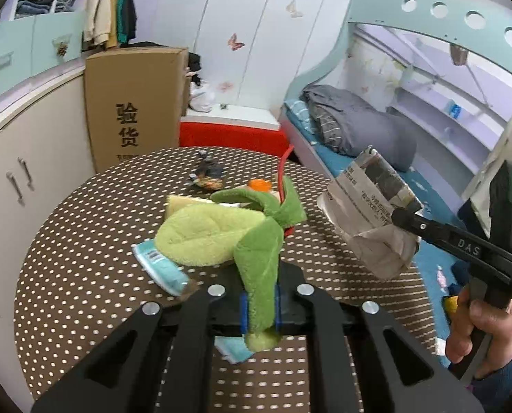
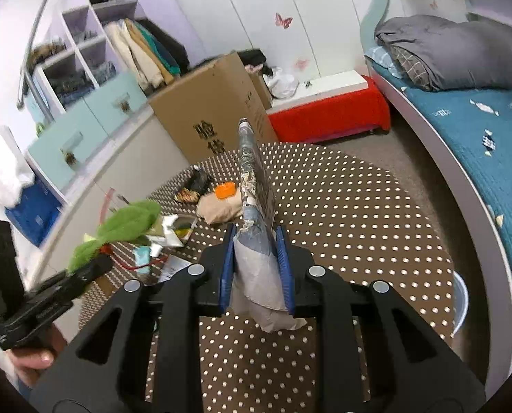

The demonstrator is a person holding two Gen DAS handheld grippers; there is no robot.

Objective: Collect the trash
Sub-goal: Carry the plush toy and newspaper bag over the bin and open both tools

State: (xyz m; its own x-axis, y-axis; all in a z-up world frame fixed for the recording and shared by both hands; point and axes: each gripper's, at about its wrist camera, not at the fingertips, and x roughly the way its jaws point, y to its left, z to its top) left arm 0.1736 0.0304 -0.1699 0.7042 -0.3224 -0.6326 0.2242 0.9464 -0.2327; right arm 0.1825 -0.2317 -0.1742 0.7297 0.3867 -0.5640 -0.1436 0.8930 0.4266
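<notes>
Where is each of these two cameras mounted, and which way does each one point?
Left wrist view: sits on the left tongs, looking along them over the dotted table; they pinch a green plush toy. The right tongs and a hand show.
Right wrist view: sits on the right tongs, facing the table's far side; they clamp a folded newspaper. The left tongs show.
Both share the cardboard box, red bench and bed.
</notes>
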